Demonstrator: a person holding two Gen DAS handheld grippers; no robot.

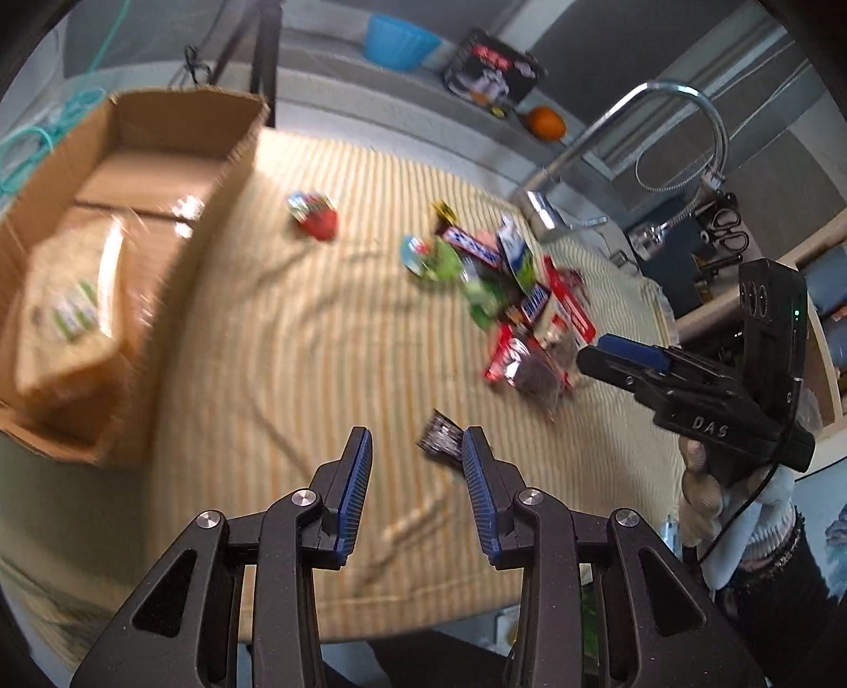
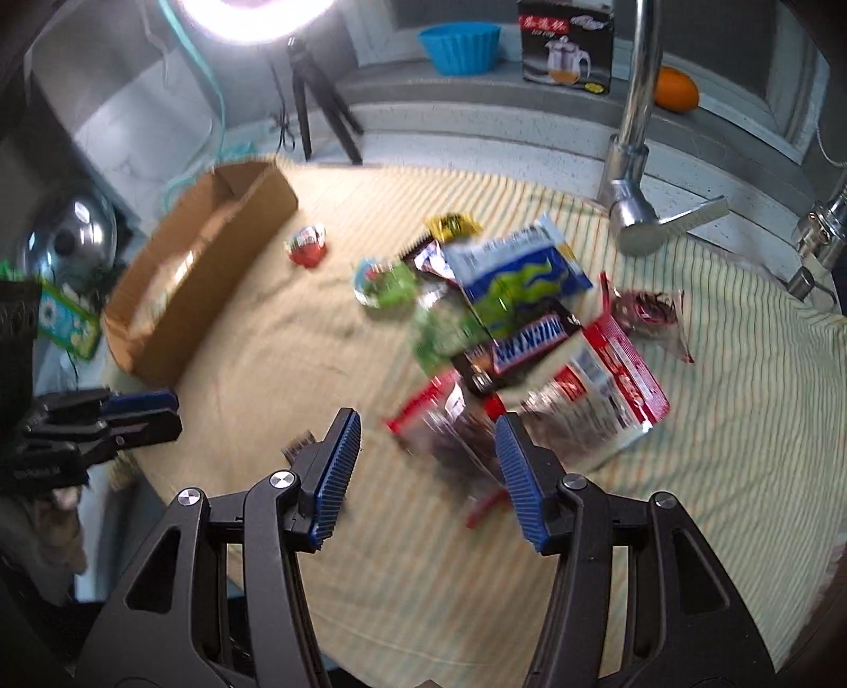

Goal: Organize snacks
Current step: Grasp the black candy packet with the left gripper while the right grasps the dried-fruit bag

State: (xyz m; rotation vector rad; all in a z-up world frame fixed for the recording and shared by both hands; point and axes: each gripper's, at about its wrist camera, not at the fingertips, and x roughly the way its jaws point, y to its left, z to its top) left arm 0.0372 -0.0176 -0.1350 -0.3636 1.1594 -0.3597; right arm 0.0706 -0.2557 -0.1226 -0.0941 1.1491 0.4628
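Note:
A cardboard box (image 1: 159, 174) stands at the left of the striped cloth (image 1: 296, 344) with a beige snack bag (image 1: 69, 312) inside. A heap of snacks lies mid-cloth: a Snickers bar (image 2: 529, 344), a blue-green packet (image 2: 519, 275) and a red-white packet (image 2: 609, 381). A small red snack (image 2: 307, 246) lies apart, near the box. My left gripper (image 1: 417, 439) is open and empty, with a small dark wrapper (image 1: 442, 436) on the cloth by its right finger. My right gripper (image 2: 429, 423) is open above a red-edged packet (image 2: 444, 423) with dark contents; the pads do not press it.
A faucet (image 2: 635, 132) rises at the back right edge of the cloth. On the ledge behind are a blue bowl (image 2: 460, 45), a teapot carton (image 2: 569, 45) and an orange (image 2: 675, 90). A tripod (image 2: 317, 121) stands behind the box. A steel lid (image 2: 74, 238) lies far left.

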